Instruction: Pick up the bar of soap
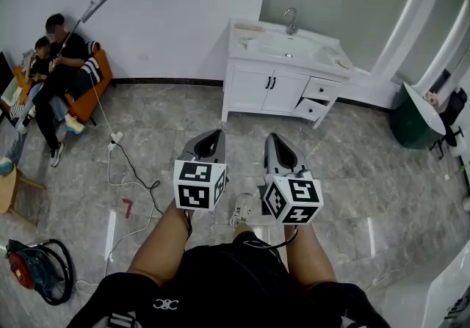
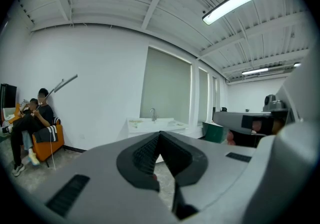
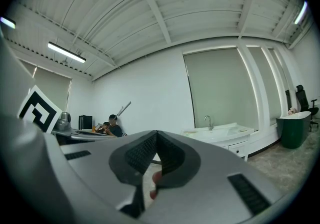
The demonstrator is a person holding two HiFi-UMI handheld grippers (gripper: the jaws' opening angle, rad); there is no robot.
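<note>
Cannot pick out the bar of soap for certain; would guess at the flat tan thing (image 1: 247, 26) at the rear left corner of the vanity top (image 1: 239, 46), left of the tap (image 1: 291, 20); could equally be the small pale thing (image 1: 344, 64) at the front right edge; too small from here to read any long axis. Well apart from both grippers either way; straight ahead, across a stretch of tiled floor (image 1: 176, 114). Left gripper (image 1: 213, 133): closed, tips meeting, nothing between them; right gripper (image 1: 273, 136): closed likewise and empty. Held side by side, pointing roughly level toward the vanity; no real advantage in nearness to either one yet. For the rear left corner, probably better served by the left; for the front right edge, by the right. Calls first for a walk up to the vanity; only then for opening the jaws and lining them across the bar's shorter side.
</note>
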